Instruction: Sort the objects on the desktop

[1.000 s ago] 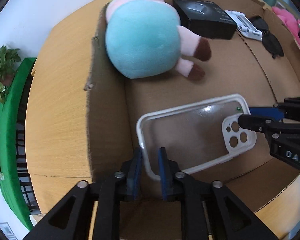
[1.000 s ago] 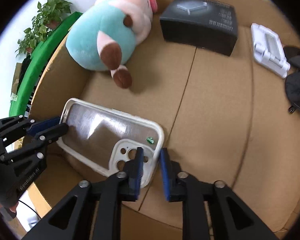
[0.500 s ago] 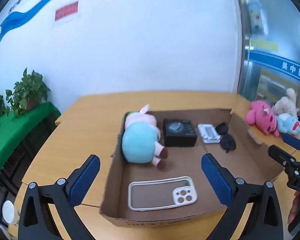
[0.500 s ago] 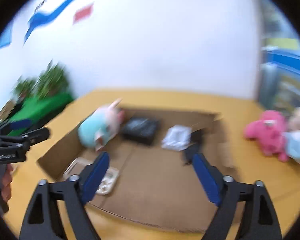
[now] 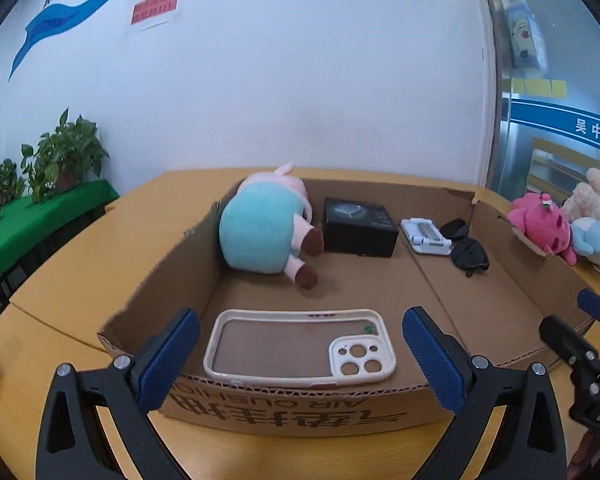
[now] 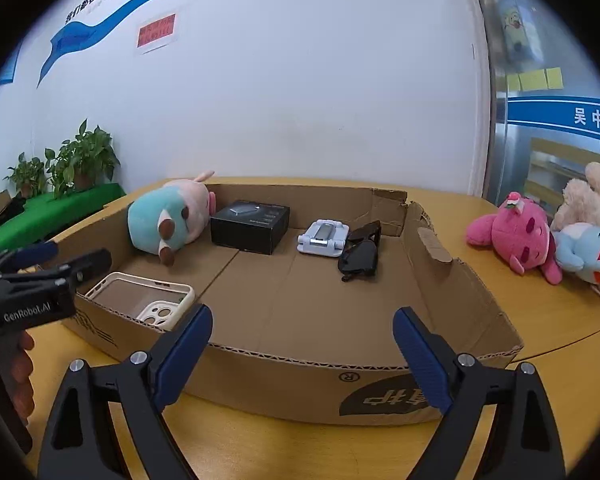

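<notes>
A shallow cardboard box (image 5: 300,412) (image 6: 300,380) sits on the wooden table. In it lie a clear white-rimmed phone case (image 5: 300,346) (image 6: 140,300) at the front left, a teal-and-pink plush pig (image 5: 266,232) (image 6: 166,222), a black box (image 5: 360,226) (image 6: 250,226), a white phone stand (image 5: 424,236) (image 6: 322,238) and black sunglasses (image 5: 466,252) (image 6: 360,258). My left gripper (image 5: 300,354) (image 6: 66,264) is open and empty, in front of the box near the case. My right gripper (image 6: 302,354) (image 5: 576,326) is open and empty, in front of the box's front wall.
A pink plush (image 6: 516,236) (image 5: 540,226), a blue plush (image 6: 588,252) and a beige plush (image 6: 588,200) lie on the table right of the box. Potted plants (image 6: 80,160) stand on a green ledge at the left. A white wall is behind the table.
Both grippers let go of the phone case, opened wide and pulled up and back out of the box. The case now lies flat at the box's front left.
</notes>
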`<state>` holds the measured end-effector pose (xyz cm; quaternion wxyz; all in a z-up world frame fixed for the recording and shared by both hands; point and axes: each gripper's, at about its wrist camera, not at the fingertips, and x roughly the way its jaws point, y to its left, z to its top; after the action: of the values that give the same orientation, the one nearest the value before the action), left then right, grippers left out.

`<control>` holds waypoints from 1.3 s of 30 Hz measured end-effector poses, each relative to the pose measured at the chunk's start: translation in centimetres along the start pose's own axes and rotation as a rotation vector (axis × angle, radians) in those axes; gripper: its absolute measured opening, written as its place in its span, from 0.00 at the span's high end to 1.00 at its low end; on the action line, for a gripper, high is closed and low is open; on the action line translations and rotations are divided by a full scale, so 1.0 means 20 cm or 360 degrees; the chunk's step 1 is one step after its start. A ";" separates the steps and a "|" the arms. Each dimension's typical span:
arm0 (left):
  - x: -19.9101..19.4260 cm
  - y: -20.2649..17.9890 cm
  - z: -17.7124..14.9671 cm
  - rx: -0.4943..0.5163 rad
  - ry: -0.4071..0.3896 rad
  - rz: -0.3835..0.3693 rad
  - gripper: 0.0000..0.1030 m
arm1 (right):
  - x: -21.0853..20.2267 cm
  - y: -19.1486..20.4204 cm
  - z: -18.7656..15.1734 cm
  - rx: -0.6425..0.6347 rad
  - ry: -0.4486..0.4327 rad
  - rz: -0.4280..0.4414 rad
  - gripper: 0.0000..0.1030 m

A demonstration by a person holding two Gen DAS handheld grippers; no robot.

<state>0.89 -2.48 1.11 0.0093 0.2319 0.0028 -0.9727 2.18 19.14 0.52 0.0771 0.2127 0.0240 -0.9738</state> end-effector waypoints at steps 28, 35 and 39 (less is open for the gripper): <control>0.01 -0.03 -0.03 0.0086 -0.0012 0.0065 0.00 | 0.02 -0.03 0.00 0.0043 0.0030 0.0026 0.00; 0.01 -0.03 -0.03 0.0086 -0.0013 0.0065 0.00 | 0.02 -0.02 0.00 0.0043 0.0031 0.0026 0.00; 0.01 -0.03 -0.03 0.0086 -0.0013 0.0064 0.00 | 0.02 -0.03 0.00 0.0043 0.0030 0.0027 0.00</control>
<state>0.96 -1.85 0.39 0.0227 0.2279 -0.0282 -0.9730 1.68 19.61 0.40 0.0824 0.2230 0.0097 -0.9713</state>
